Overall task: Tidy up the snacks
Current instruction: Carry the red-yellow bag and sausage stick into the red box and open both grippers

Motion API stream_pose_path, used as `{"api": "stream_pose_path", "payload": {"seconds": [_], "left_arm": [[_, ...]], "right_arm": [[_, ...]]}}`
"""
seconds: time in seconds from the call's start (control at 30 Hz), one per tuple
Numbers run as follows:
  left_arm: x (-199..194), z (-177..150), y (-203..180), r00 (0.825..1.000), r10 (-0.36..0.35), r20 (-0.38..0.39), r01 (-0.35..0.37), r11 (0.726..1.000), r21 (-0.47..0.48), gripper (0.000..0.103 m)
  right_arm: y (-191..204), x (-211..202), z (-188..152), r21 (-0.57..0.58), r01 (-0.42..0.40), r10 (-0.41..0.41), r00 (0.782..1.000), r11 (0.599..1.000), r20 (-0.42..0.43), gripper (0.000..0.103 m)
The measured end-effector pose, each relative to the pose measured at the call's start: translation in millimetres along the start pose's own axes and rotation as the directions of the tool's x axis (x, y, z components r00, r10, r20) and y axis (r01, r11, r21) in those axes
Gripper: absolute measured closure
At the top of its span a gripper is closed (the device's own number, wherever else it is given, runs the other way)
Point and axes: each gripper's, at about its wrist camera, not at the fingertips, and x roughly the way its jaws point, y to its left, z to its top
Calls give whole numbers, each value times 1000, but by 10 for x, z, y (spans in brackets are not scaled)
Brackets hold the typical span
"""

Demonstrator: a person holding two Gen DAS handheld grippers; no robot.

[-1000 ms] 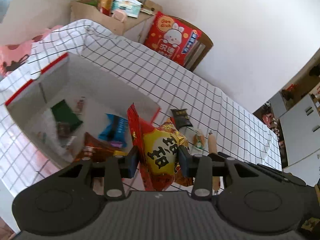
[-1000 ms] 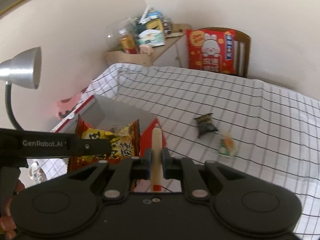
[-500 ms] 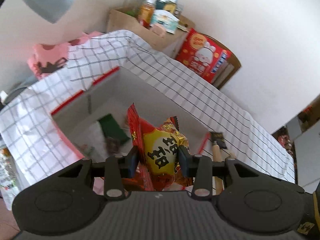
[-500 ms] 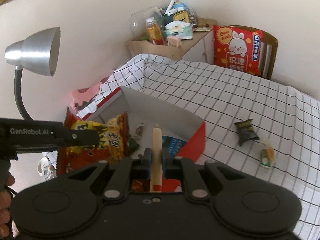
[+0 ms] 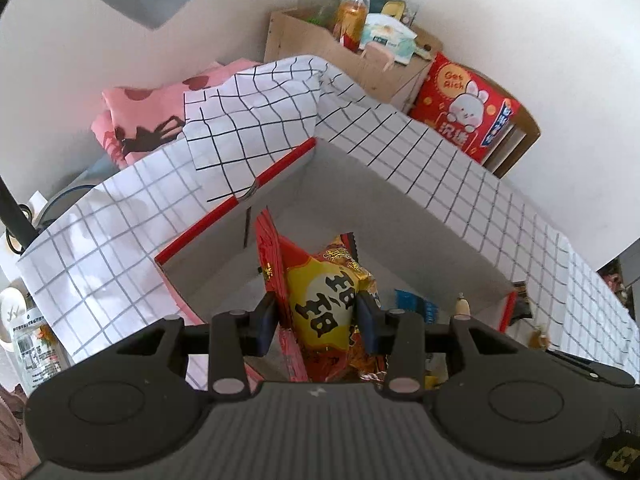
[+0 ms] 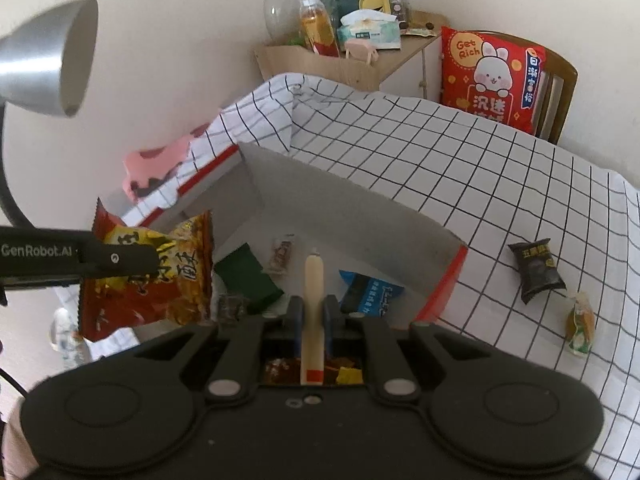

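My left gripper [image 5: 316, 320] is shut on a red and yellow snack bag [image 5: 324, 304] and holds it over the open white box with red rims [image 5: 400, 208]. From the right wrist view the same bag [image 6: 152, 276] hangs at the left above the box [image 6: 352, 208], clamped by the left gripper's finger [image 6: 116, 258]. My right gripper [image 6: 313, 320] is shut on a pale sausage stick [image 6: 313, 288] that stands up between its pads, above the box. Inside the box lie a green packet [image 6: 248, 276], a blue packet [image 6: 372, 288] and a small wrapped sweet [image 6: 282, 256].
On the checked tablecloth [image 6: 440, 168] right of the box lie a black packet [image 6: 538, 270] and a small green-orange packet [image 6: 580, 324]. A silver lamp head [image 6: 48, 60] hangs at the upper left. A cluttered shelf [image 6: 352, 60] and a red rabbit cushion [image 6: 492, 76] stand behind.
Both grippers have moved left across the table and a little down with their snacks, from beside the box to over its opening. Their grips have not changed.
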Motion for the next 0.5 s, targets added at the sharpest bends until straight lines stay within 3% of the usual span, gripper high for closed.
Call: {"api": "stream_pose_path", "payload": {"seconds": [0.4,0.5], "left_arm": [[382,-64,-67,998,21,-61,-19,999,31,63],[410,-94,-92,997,19,-72,-16,999,36,61]], "right_arm": [[13,390,-78,-23,8,-10,996,1000,-86,94],[6,389,-90,-34,6,-9,996,999,-85,89]]}}
